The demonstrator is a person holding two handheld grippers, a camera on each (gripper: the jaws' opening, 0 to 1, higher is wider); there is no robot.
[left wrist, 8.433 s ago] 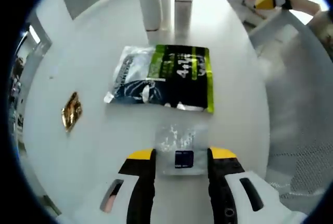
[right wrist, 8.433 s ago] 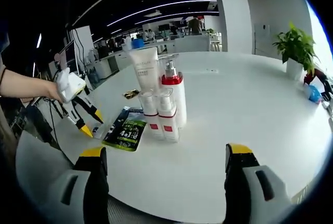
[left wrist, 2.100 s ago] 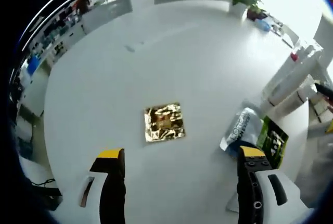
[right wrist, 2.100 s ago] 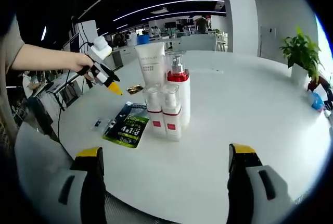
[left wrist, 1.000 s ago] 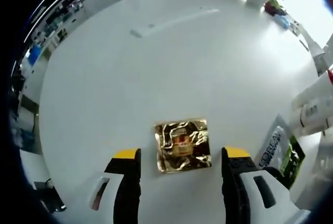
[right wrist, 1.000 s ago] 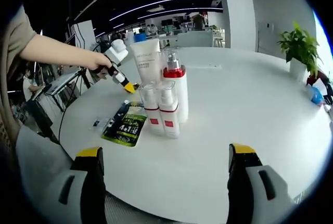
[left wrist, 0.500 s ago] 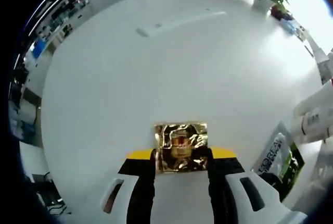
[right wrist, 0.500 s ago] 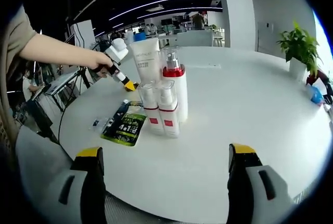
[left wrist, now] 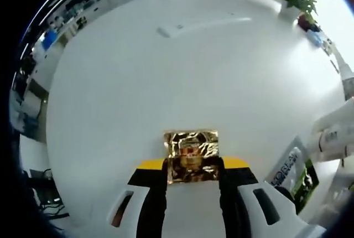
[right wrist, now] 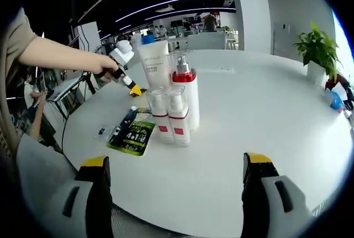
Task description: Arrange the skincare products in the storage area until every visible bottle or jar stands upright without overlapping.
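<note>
Gripping a crinkled gold foil sachet (left wrist: 192, 155) between the closed-in yellow-tipped jaws of the left gripper (left wrist: 192, 166), low over the white round table (left wrist: 166, 72). Reflecting light off its wrinkled, square face; print at the centre too small to read. Hiding its near edge between the jaws. Cutting off the green-and-black sachet (left wrist: 293, 174) and white tube (left wrist: 334, 133) at the right margin. Holding the right gripper (right wrist: 176, 172) wide apart and empty, well short of the upright cluster: white tube (right wrist: 155, 66), red-collared pump bottle (right wrist: 186, 91), two small bottles (right wrist: 170, 117).
</note>
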